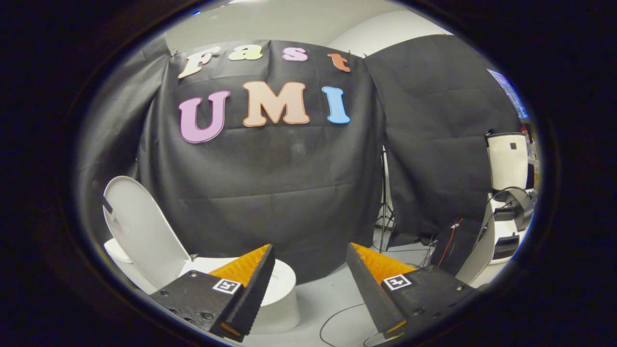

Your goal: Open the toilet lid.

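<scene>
A white toilet (282,294) stands on the floor to the left, partly behind my left finger (250,284). Its white lid (142,231) is raised upright, tilted back away from the bowl. The rim of the seat (284,274) shows just beyond the left finger. My gripper (311,255) is open, with a wide gap between the fingers and nothing in it. It hangs above and to the right of the toilet, apart from the lid.
Black cloth walls close off the back. A tripod stand (384,212) sits in the gap between two cloth panels. White equipment with cables (506,226) stands at the right. A thin cable (337,315) lies on the light floor between my fingers.
</scene>
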`<state>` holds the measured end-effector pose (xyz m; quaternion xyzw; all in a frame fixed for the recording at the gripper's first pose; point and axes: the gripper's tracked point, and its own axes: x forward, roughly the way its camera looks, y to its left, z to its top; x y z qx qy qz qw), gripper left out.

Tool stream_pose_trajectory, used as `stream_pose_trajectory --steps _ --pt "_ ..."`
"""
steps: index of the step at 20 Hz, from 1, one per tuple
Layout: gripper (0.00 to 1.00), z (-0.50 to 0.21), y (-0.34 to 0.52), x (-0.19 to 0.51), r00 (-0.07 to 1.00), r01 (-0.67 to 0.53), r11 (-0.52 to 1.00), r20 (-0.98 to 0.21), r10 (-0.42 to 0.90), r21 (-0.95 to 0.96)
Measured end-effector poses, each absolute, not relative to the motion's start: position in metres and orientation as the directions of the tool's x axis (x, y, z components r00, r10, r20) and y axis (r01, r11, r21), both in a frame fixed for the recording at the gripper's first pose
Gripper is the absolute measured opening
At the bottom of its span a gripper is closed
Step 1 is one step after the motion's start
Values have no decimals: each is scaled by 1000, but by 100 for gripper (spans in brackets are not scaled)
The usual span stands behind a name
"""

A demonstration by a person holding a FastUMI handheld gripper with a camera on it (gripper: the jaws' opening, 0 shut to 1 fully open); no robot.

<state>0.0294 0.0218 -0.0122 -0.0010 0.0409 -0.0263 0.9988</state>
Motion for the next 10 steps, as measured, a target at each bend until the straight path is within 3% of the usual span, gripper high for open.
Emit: stream_pose_trajectory --steps 10 --pt "91 -17 26 34 994 30 1000 -104 -30 -6"
